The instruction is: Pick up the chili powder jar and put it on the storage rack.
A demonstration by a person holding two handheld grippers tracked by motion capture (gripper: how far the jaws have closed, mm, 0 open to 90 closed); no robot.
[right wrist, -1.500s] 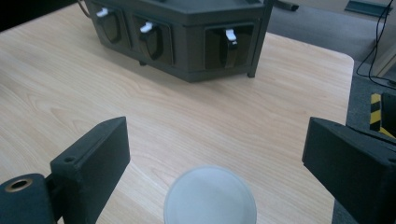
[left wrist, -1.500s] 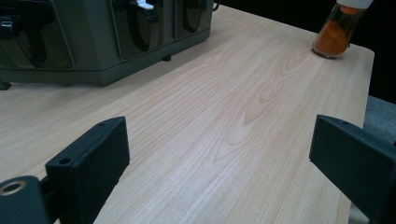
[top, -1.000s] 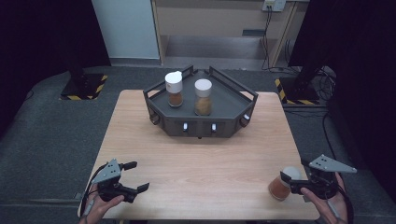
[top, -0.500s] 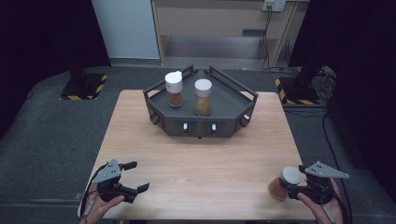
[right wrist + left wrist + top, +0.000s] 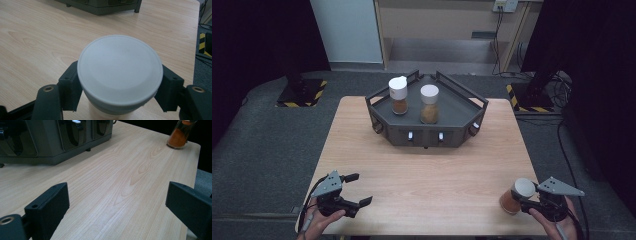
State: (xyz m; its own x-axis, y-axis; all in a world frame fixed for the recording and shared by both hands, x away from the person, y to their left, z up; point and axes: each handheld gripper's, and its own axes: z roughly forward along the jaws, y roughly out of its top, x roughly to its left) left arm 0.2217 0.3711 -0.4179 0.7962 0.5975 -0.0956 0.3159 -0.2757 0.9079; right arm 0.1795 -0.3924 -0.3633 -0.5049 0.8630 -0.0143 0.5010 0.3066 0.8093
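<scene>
Down at the near left corner of the pale wooden worktop (image 5: 427, 170), the left tool (image 5: 356, 189) lay low in the person's left hand (image 5: 319, 220), its two black jaws spread wide with nothing between them and bare wood grain showing across the gap in the left gripper view. Further in, at the far middle of the worktop, stood the dark grey angular metal rack (image 5: 427, 131), with small white-lit switches on its front face. On its left side sat a clear spice jar with a white dome cap and brown powder (image 5: 398, 94), upright, and just to the right of it a second clear jar with a flat white lid and tan powder (image 5: 429, 103), also upright; the two stood near each other but apart. Over at the near right corner, the right tool (image 5: 518, 199) had just been closing its jaws, and they now pressed on either side of a clear glass jar of orange-brown spice with a round white lid (image 5: 517, 195), just under that lid, as the right gripper view showed from above (image 5: 120, 72). That jar leaned slightly leftward, its base at the worktop close to the front edge, well apart from the rack. The person's right hand (image 5: 557, 222) held the tool from behind.
</scene>
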